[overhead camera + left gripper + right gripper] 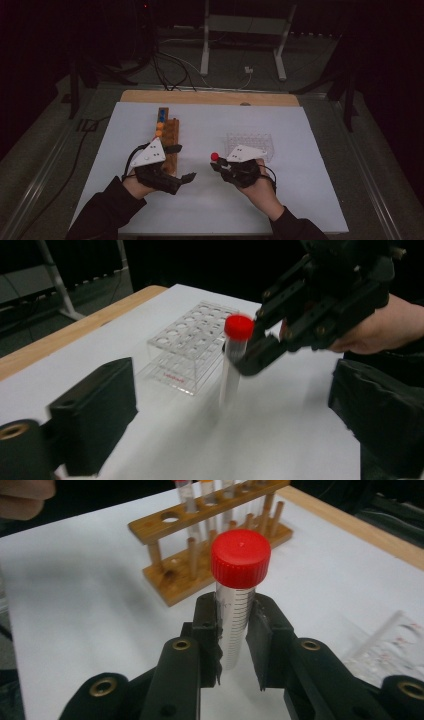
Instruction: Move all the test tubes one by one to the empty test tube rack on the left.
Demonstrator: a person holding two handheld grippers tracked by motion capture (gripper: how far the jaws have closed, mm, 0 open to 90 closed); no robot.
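A clear graduated tube with a red cap stands upright between the jaws of my right gripper, which is shut on it just below the cap. In the high view the tube is held above the white mat, left of a clear plastic rack. In the left gripper view the tube hangs in front of the clear rack, pinched by the right gripper. My left gripper is open and holds nothing, next to a wooden rack with several capped tubes.
The white mat covers a wooden table whose bare edge shows at the back. The wooden rack stands beyond the held tube. A corner of the clear rack lies to its right. Cables and a stand lie behind the table.
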